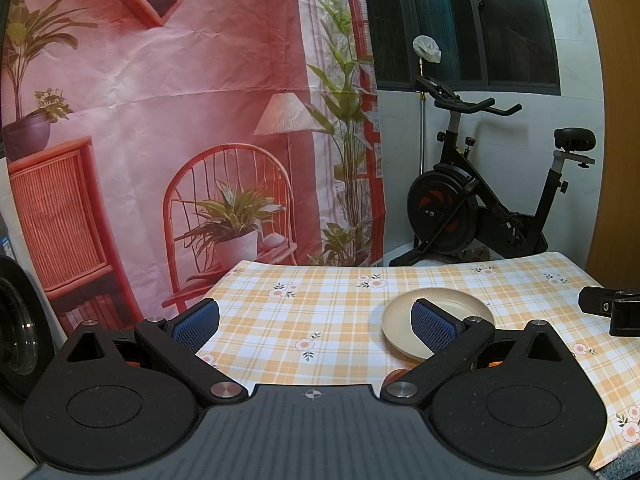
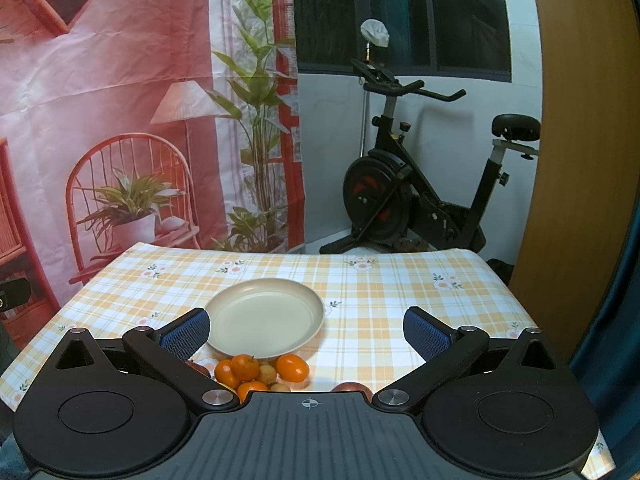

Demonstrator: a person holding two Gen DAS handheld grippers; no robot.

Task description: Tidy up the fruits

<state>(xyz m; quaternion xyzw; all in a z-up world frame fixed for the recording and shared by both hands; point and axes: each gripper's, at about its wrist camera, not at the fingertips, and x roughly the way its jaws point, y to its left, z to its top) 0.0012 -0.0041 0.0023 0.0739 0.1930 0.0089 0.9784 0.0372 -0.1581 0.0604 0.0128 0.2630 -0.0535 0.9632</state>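
Checked orange tablecloth (image 1: pixel 320 320) fills the left wrist view, a cream plate (image 1: pixel 448 308) toward its right side; the left gripper (image 1: pixel 316 322) hovers, jaws wide apart, holding nothing.

From the right wrist view, the right gripper (image 2: pixel 306 330) is likewise spread and unladen; oranges (image 2: pixel 256 370) cluster at the near edge, touching the plate's (image 2: pixel 266 314) near rim, beside small brownish fruits (image 2: pixel 267 374).

L gripper (image 1: pixel 316 322): I've got the jaws spread wide, nothing between the blue pads (image 1: pixel 196 326), held level and pointing fwd. R gripper (image 2: pixel 307 334): same, jaws wide apart, blue pads (image 2: pixel 426 334) bare, held level. In my L wrist cam the R gripper's black tip (image 1: pixel 612 310) pokes in at the right edge, well apart.
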